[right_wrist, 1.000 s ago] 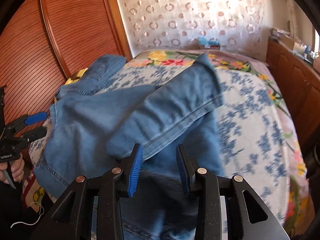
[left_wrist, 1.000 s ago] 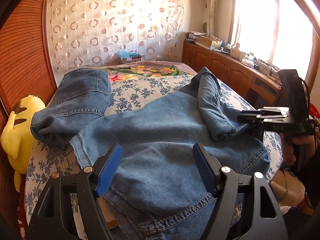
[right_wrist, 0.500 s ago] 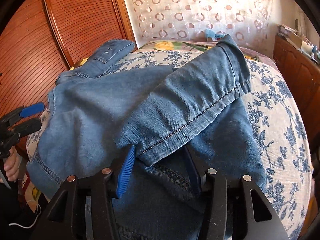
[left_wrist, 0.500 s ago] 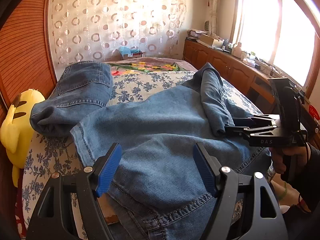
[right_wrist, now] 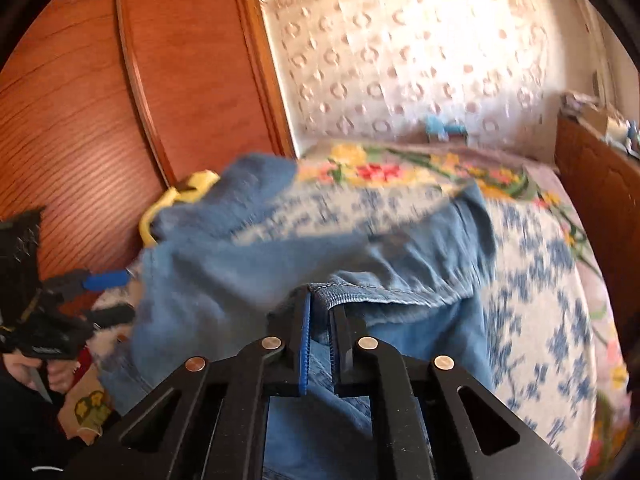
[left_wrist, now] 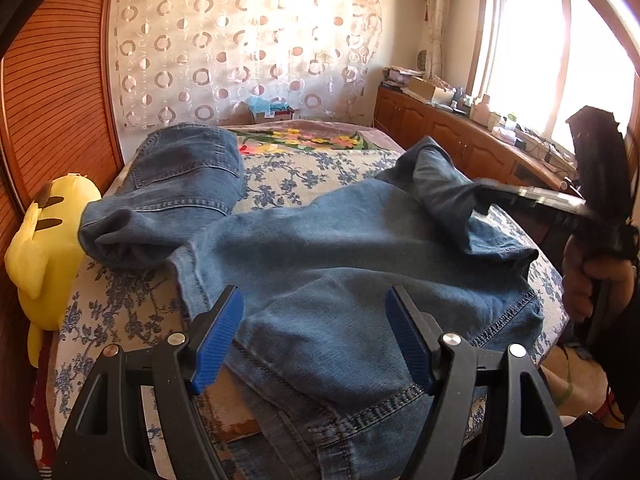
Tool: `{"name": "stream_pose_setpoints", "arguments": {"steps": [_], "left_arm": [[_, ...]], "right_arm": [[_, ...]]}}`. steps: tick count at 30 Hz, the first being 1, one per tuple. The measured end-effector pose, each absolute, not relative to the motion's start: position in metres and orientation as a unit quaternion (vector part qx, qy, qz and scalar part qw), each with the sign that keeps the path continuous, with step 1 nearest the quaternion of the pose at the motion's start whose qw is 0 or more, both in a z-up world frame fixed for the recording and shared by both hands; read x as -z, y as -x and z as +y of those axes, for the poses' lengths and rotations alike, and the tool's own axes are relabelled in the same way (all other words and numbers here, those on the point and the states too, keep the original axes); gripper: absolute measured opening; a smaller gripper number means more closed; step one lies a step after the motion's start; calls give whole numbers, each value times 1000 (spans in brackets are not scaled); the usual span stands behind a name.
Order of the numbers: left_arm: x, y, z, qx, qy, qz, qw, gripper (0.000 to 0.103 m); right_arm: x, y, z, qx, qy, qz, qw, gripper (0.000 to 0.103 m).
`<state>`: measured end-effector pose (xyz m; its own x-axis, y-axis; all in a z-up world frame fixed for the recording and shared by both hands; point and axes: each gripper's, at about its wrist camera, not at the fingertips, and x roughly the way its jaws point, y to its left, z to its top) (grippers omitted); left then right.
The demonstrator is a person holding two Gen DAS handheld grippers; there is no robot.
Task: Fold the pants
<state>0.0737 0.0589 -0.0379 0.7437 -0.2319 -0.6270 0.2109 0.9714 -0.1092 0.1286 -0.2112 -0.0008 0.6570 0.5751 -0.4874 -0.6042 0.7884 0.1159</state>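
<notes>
Right gripper (right_wrist: 320, 320) clamped on hem of jeans (left_wrist: 340, 264), 3 o'clock on bed (left_wrist: 280, 172). Left gripper (left_wrist: 314, 336) wide, holding nothing, hovering at 6 o'clock. Unfolded yet; every fold probably pending.

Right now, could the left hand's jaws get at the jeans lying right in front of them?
Probably yes. The left gripper stands open just over the jeans, with nothing between its jaws and the cloth. The right gripper grips a fold further off, out of the way.
</notes>
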Motion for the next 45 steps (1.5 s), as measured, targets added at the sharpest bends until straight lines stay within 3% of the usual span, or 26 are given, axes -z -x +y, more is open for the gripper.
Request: {"name": "stream_pose_setpoints", "arguments": {"steps": [9,15,19,23,25,45], "left_arm": [[23,-66,87,94,30,319,943,74],[16,-62,102,82,34,312,946,74],[19,-65,106,80,36,313,946,74],[25,-68,99,87,35,318,944,74],[28,-70,92,94,30,321,942,74],[31,-95,0,169,-31,331,928,74]], "right_arm": [[-51,-96,-181,-392,49,209,895,7],[-51,-80,-161,-437,66,230,867,7],[-35,-97,-163,-411,96,275,864,24],[-19,-104,-173,-398,114,295,861,29],[-18,-105,-172,-390,122,299,862,39],[35,-125,-239,-275,85,354,890,42]]}}
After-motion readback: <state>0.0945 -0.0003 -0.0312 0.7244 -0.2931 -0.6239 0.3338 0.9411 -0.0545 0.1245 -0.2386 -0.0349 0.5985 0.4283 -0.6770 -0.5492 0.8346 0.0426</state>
